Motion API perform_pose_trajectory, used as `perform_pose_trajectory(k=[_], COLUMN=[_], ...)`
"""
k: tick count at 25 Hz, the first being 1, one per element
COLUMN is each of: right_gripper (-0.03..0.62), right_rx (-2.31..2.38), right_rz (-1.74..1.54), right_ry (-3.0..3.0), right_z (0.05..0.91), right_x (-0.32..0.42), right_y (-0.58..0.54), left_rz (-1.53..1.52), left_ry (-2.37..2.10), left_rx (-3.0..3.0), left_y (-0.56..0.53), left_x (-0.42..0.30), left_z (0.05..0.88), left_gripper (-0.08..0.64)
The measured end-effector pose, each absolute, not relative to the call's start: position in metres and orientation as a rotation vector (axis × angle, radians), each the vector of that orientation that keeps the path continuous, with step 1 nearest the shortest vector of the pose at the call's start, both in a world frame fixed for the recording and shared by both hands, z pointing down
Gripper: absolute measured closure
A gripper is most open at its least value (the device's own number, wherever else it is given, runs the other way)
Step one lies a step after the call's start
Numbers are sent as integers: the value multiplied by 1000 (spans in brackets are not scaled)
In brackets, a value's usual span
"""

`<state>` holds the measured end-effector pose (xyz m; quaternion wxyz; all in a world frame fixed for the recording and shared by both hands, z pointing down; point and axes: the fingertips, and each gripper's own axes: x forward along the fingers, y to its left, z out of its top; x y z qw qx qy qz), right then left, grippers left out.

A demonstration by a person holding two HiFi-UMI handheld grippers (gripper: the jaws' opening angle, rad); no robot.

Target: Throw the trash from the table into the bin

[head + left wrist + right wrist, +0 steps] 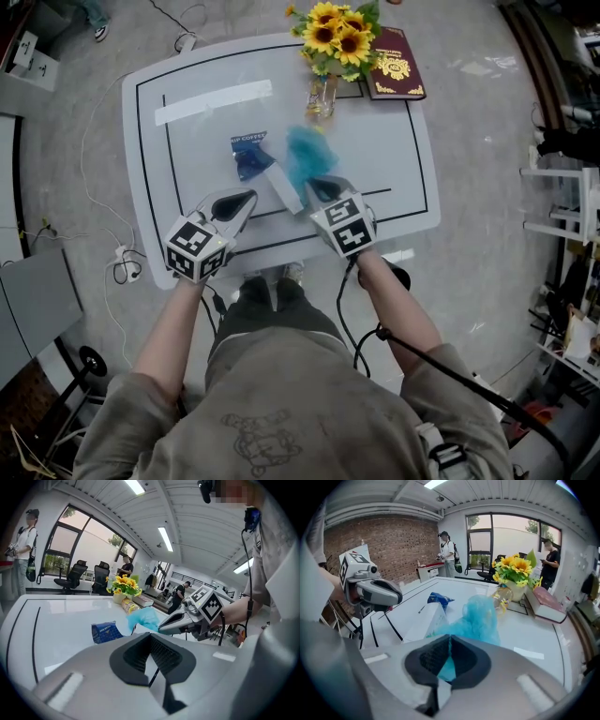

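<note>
The right tongs [449, 641] are clamped on a crumpled turquoise plastic wrapper [305, 155], held over the white desk [394, 159]. The left tongs [151, 637] are closed with nothing between them, near the desk's front edge. Between the two lies a white paper packet [283, 187]. Just beyond it lies a dark blue coffee sachet [249, 153].

1. Bright, even light comes from ceiling strip lights [165, 538] and large windows [93, 550].
2. The white tabletop [384, 178] carries soft glare and faint shadows.
3. Both gripper views bend strongly at the edges, with dark corners.
4. The blue trash [305, 157] looks blurred in the head view.
</note>
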<state>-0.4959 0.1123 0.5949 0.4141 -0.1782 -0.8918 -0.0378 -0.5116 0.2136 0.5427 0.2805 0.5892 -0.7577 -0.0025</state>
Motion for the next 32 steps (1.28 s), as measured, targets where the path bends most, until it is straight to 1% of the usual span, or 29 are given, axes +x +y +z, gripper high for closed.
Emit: perform_pose_trajectory(k=[7, 15, 24, 32], right_gripper=[589, 589, 589, 589], right_rx=[-424, -389, -365, -284], right_rz=[-104, -151, -221, -317], right_ry=[-2327, -2465, -2725, -2987], right_z=[545, 460, 333, 219], right_x=[-503, -508, -501, -472], right_y=[101, 89, 77, 73], left_rz=[-23, -25, -7, -16], left_ry=[-2058, -2123, -2272, -2387], left_rx=[1600, 1688, 1765, 1832], left_y=[211, 206, 208, 222], left_x=[-511, -508, -514, -510], left_z=[503, 439, 335, 248], left_gripper=[563, 563, 563, 563])
